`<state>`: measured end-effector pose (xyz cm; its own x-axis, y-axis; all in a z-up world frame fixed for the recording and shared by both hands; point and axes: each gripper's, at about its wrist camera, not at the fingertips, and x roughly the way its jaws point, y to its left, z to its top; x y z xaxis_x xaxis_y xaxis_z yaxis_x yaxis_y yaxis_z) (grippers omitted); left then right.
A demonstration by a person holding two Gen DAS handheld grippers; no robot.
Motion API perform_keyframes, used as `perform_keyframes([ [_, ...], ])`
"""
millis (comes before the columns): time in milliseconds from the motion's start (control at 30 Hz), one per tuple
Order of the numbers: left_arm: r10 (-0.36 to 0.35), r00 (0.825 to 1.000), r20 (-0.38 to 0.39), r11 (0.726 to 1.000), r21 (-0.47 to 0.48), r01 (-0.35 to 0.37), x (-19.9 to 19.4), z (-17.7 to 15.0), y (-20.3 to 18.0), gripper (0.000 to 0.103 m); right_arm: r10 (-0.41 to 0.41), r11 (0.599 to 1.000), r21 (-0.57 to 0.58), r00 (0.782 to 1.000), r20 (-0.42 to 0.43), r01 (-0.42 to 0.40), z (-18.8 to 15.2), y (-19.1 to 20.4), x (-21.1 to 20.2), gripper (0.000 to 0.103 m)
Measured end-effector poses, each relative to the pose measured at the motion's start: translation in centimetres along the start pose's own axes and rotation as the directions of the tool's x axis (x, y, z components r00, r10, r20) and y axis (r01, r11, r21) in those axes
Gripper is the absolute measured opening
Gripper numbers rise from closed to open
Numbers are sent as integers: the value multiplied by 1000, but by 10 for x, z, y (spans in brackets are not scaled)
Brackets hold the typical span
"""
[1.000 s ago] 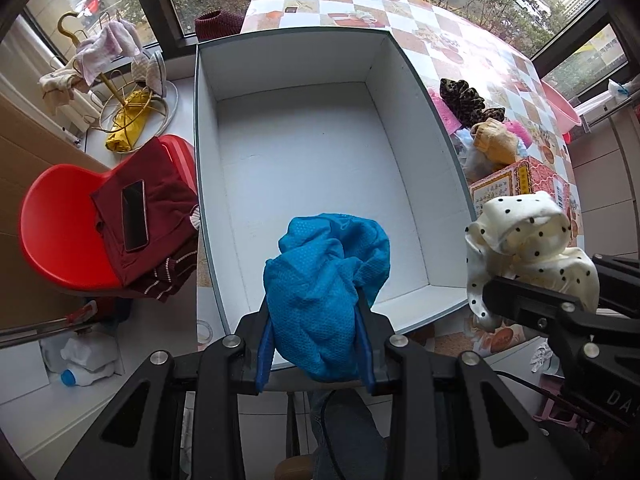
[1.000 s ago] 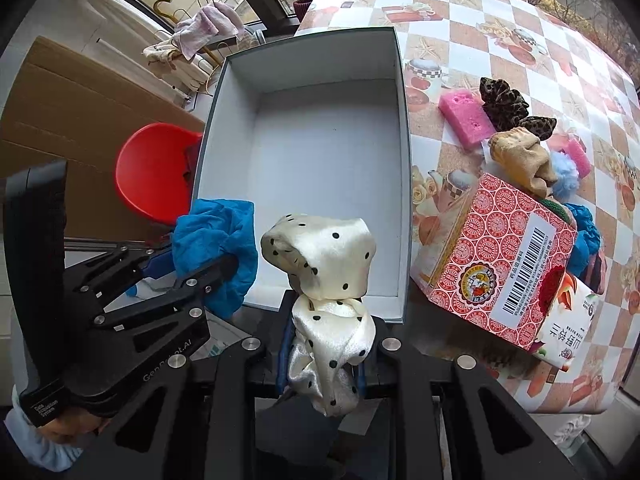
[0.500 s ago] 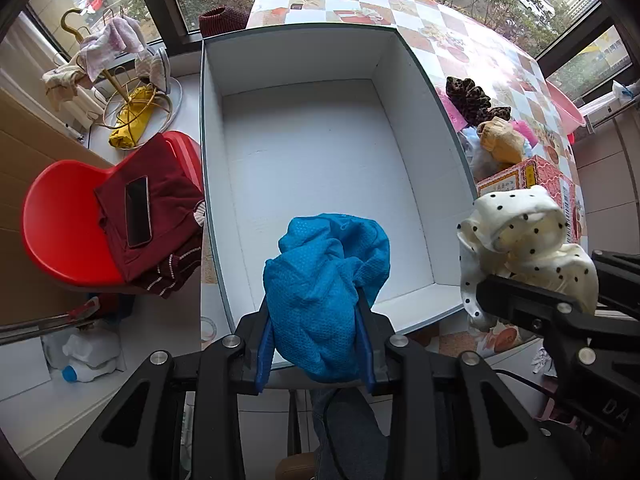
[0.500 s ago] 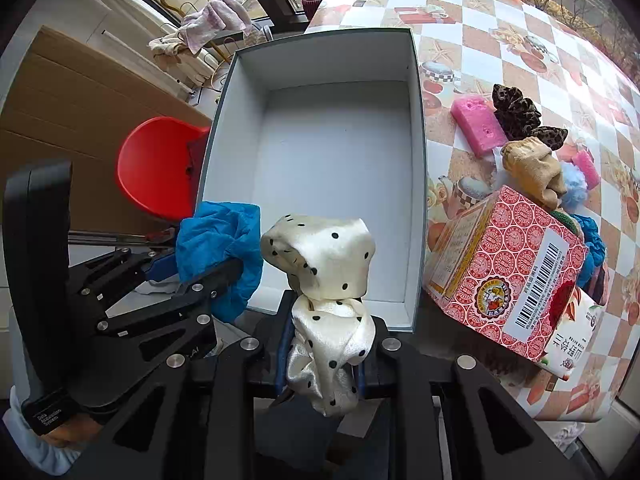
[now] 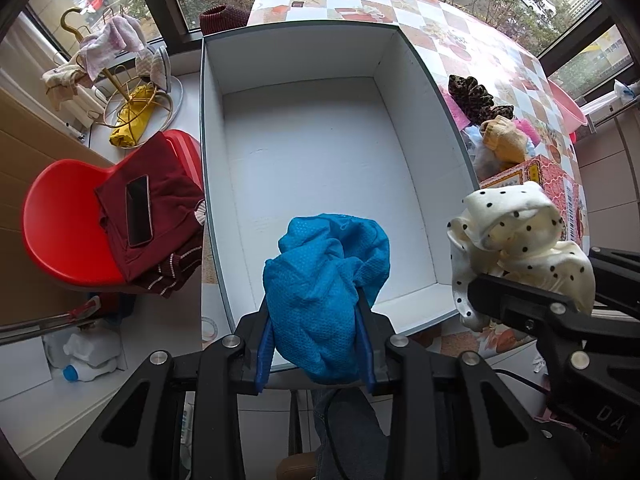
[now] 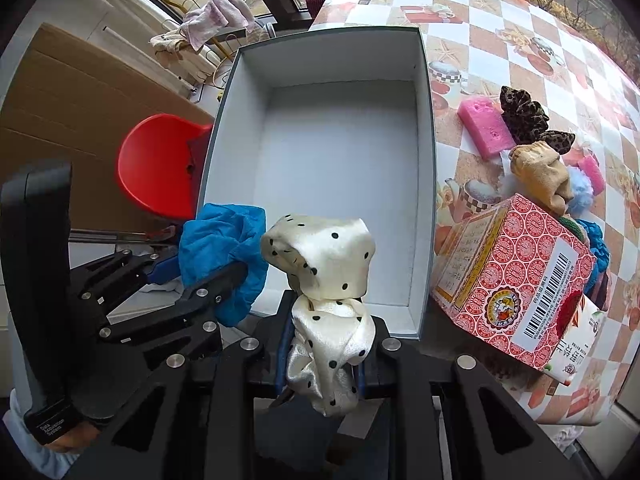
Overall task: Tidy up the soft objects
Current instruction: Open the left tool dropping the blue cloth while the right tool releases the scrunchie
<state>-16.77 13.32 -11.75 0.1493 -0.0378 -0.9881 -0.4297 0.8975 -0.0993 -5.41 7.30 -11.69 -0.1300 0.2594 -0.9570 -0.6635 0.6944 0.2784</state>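
Over the checkered tablecloth (image 6: 500, 12), both grippers, left (image 5: 316, 316) clamped on a bunched blue mesh cloth (image 5: 324, 280) and right (image 6: 322, 344) on a cream polka-dot satin scrunchie (image 6: 320, 256), should probably move deeper over the empty white cardboard box (image 5: 312, 152) before releasing.

**Layout at the table's near edge**

A box (image 5: 320, 152) is sitting on the table (image 6: 520, 32), hard against its left edge. Two bunched cloths are hanging over the box's near rim: one cloth (image 5: 324, 300) to the left, a dotted cloth (image 6: 324, 276) just right of it. A carton (image 6: 516, 276) is standing right of the box, scrunchies (image 6: 524, 116) lying behind it. A chair (image 5: 64, 224) is standing left of the table.
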Motion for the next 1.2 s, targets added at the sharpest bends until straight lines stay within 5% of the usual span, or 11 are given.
perform_keyframes([
  [933,18,1000,-7,1000,-9,-18,5,0,6,40,9,1000,7,1000,-20,-8,4,0,13,25],
  [1200,46,998,-33,997,-57,-48,9,1,17,80,2,1000,17,1000,-18,-1,4,-3,11,38],
])
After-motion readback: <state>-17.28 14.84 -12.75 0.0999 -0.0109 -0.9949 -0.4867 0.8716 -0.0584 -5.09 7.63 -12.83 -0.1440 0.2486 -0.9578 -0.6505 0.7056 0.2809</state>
